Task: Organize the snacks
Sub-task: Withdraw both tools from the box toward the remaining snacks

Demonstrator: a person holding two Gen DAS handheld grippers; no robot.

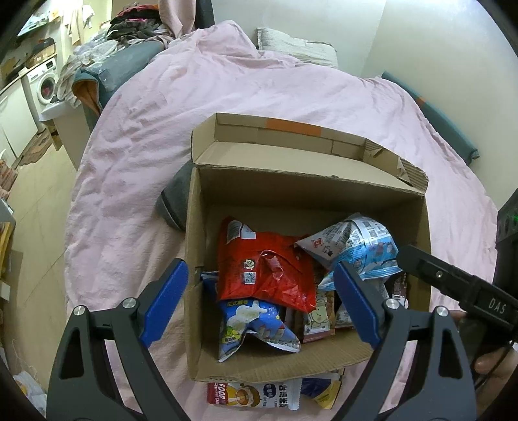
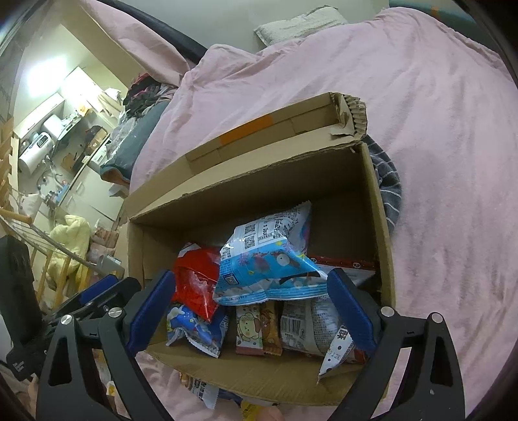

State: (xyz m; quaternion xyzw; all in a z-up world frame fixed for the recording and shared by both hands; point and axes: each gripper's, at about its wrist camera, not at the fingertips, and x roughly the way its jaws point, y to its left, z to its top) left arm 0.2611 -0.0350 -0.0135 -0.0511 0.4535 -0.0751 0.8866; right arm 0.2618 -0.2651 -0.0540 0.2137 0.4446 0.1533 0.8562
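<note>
An open cardboard box (image 1: 307, 181) (image 2: 226, 191) stands on the bed with snacks inside. A red bag (image 1: 265, 259) (image 2: 194, 278) lies on the left and a light-blue bag (image 1: 356, 246) (image 2: 268, 265) on the right. Below them are a blue starry bag (image 1: 252, 324) (image 2: 194, 327) and small brown packets (image 1: 319, 317) (image 2: 255, 327). My left gripper (image 1: 259, 272) hovers open over the red bag, pads apart and touching nothing. My right gripper (image 2: 252, 278) hovers open over the light-blue bag, holding nothing. More packets (image 1: 252, 395) (image 2: 200, 388) lie outside the box's near wall.
A pink duvet (image 1: 226, 97) covers the bed around the box. A grey striped cloth (image 1: 174, 200) (image 2: 388, 181) sticks out from under it. A pillow (image 1: 291, 42) lies at the far end. A washing machine (image 1: 45, 84) and piled clothes (image 1: 136, 26) are on the left.
</note>
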